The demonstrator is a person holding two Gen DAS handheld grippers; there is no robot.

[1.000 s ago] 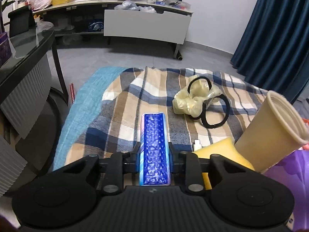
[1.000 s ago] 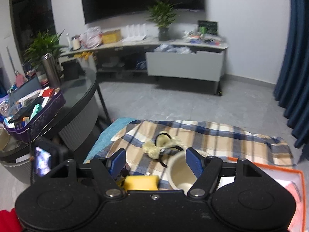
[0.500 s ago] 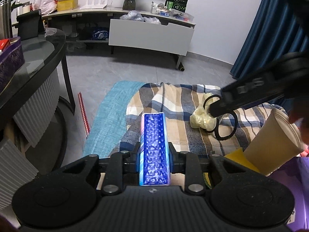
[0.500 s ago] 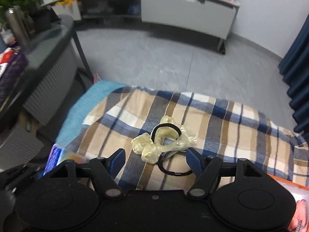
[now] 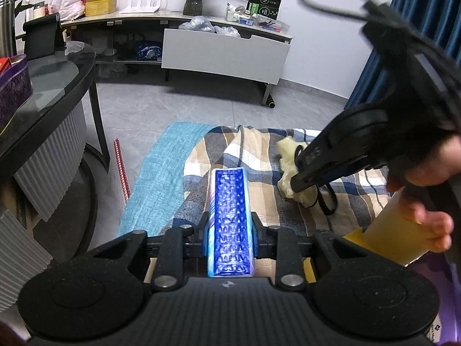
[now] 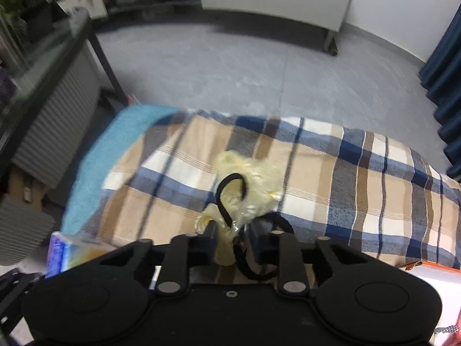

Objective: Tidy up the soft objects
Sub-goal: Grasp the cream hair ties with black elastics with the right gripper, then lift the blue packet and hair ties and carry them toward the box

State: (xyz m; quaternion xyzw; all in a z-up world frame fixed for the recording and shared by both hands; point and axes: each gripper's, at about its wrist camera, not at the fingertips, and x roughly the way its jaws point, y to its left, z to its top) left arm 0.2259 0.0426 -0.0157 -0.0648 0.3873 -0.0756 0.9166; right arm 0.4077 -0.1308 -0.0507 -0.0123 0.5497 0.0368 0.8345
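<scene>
Lowered since the earlier frame, the right gripper point(image 6: 232, 238) is now closing on the pale yellow scrunchie point(image 6: 250, 183) with its black hair tie point(image 6: 227, 199), lying on the plaid blanket point(image 6: 360, 199) at twelve o'clock; the blue patterned packet point(image 5: 230, 225) is kept clamped in the left gripper point(image 5: 230, 235).

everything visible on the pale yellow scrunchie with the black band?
The pale yellow scrunchie is crumpled, sheer, glossy-looking fabric, bunched into lobes, with a thin black elastic band looping through and beyond it. It lies on the plaid blanket, beside a paper cup. The right gripper points steeply down at it, jaws closing, with its near end and part of the band between them.
</scene>
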